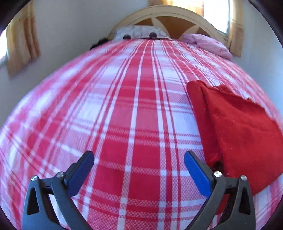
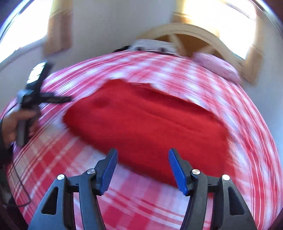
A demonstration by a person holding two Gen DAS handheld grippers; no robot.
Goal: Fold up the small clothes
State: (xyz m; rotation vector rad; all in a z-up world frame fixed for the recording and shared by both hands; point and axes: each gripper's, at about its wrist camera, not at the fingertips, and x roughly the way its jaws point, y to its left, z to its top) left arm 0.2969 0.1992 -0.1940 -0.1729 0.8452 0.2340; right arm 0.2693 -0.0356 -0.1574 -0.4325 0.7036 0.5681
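A red garment [image 2: 146, 123] lies on a bed covered with a red-and-white plaid bedspread [image 1: 109, 106]. In the right wrist view it spreads broadly across the middle of the bed, folded over with a long crease running across its top; the picture is smeared, so finer detail cannot be told. In the left wrist view the same garment sits at the right side, its upper layer ending in a ragged edge toward the far end.

The left tool [image 1: 138, 169] hangs over bare plaid to the left of the garment, its blue-padded jaws spread wide with nothing between them. Its right finger [image 1: 197, 174] lies just beside the garment's near-left corner in the picture; whether it touches the cloth cannot be told. The right tool [image 2: 143, 170] hovers above the garment's near edge, jaws standing apart, empty, the pads not pressing on the cloth.

In the right wrist view, a hand [image 2: 16, 127] at the far left grips the handle of the left tool, well to the left of the garment.

At the far end stand an arched wooden headboard [image 1: 164, 12], a pale patterned pillow [image 1: 139, 33] and a pink pillow [image 1: 208, 43] to its right. Curtained windows [image 1: 21, 39] flank the bed.
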